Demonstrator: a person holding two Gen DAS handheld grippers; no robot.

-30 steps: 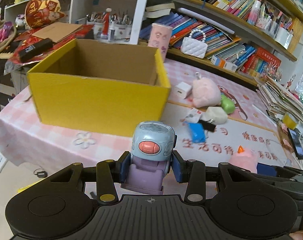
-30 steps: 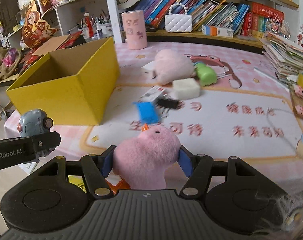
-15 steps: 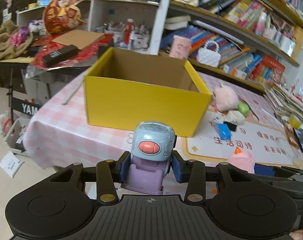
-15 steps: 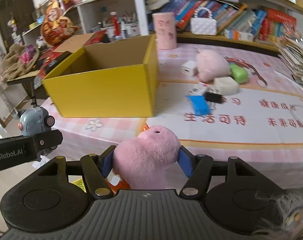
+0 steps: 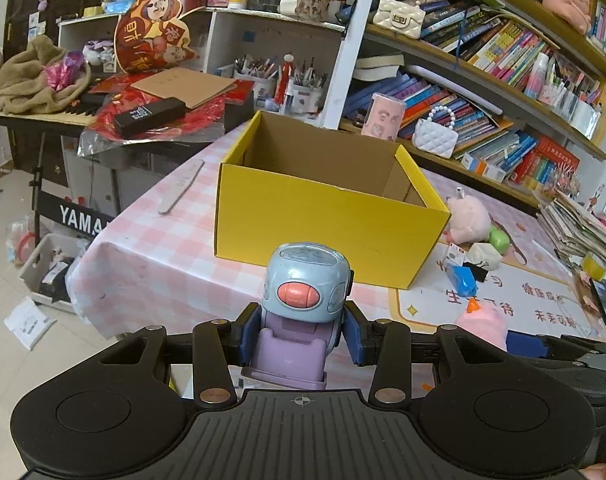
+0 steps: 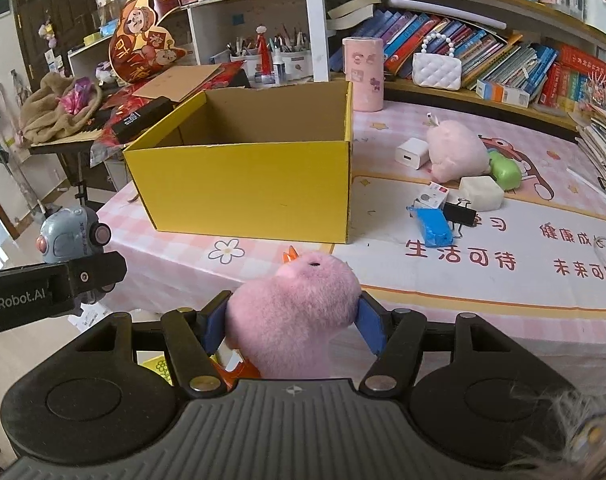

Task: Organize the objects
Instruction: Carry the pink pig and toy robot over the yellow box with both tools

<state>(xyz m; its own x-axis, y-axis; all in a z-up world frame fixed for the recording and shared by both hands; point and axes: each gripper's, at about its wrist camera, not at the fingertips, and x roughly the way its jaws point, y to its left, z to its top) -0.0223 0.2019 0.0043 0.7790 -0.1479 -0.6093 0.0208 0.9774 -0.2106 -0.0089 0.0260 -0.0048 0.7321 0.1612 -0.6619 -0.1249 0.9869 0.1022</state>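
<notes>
Left gripper (image 5: 299,340): clamped on toy robot (image 5: 303,312).
Right gripper (image 6: 293,326): clamped on pink plush (image 6: 291,316).
Right view only: white charger (image 6: 412,153), perhaps hidden elsewhere by yellow box (image 6: 247,184).

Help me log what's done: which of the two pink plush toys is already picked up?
The pink plush with the orange beak, clamped in the right hand-held gripper. The other pink plush lies on the table beside the green toy.

Yellow box (image 5: 327,216) floor hidden behind its front wall, keyboard stand lettering (image 5: 81,216) cut off, perhaps by the tablecloth (image 5: 151,264)
</notes>
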